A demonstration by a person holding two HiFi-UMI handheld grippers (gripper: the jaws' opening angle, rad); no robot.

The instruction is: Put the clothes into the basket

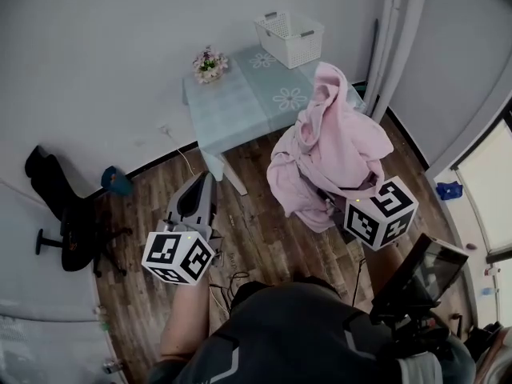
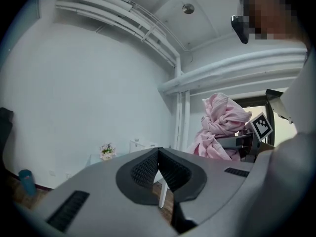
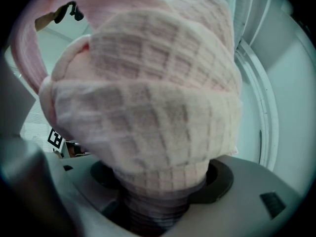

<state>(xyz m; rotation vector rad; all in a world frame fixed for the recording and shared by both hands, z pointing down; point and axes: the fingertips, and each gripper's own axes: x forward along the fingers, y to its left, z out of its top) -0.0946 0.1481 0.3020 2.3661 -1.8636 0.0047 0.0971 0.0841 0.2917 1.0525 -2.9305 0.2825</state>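
A bulky pink garment (image 1: 332, 146) hangs in a bunch above the wooden floor, and my right gripper (image 1: 339, 202) is shut on it, the fingertips buried in the cloth. In the right gripper view the pink garment (image 3: 153, 98) fills the frame above the right gripper (image 3: 158, 194). My left gripper (image 1: 197, 192) is shut with nothing in it, held level to the left of the garment. Its tips meet in the left gripper view (image 2: 158, 151), where the pink garment (image 2: 219, 120) shows at the right. The white basket (image 1: 290, 37) stands on the far right corner of the pale blue table (image 1: 240, 106).
A small pot of flowers (image 1: 210, 63) sits on the table's left corner. A black office chair (image 1: 68, 226) and a blue bin (image 1: 117, 181) stand at the left by the wall. White pipes (image 1: 396, 38) run up beside the table. A cable trails across the floor.
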